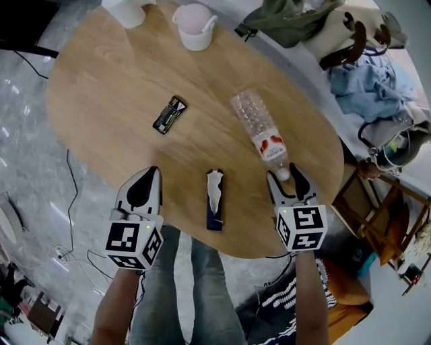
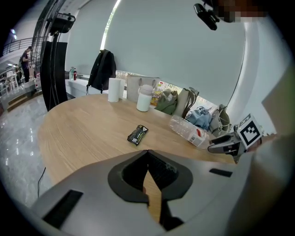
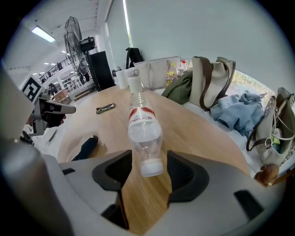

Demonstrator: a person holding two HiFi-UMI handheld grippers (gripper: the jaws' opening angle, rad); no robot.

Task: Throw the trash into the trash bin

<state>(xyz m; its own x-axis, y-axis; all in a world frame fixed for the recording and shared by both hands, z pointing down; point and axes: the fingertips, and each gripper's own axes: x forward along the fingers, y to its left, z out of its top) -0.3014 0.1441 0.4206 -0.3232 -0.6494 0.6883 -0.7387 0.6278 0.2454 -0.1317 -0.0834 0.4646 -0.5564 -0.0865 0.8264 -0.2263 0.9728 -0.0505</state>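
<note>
Right gripper (image 3: 150,160) is wide open either side of the plastic bottle's (image 1: 259,128) cap, the bottle lying on the table (image 1: 121,87), while the left gripper (image 1: 153,171) is pinched shut on nothing, and the dark wrapper (image 3: 86,146) is half hidden in the right gripper view.

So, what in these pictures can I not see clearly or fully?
Trash bin: it appears in no view.
Black wrapper: print too small to read in the head view and the left gripper view.
Blue wrapper: in the right gripper view, the near end is hidden behind the right gripper.
White cylinder: cut off by the head view's upper edge.
</note>
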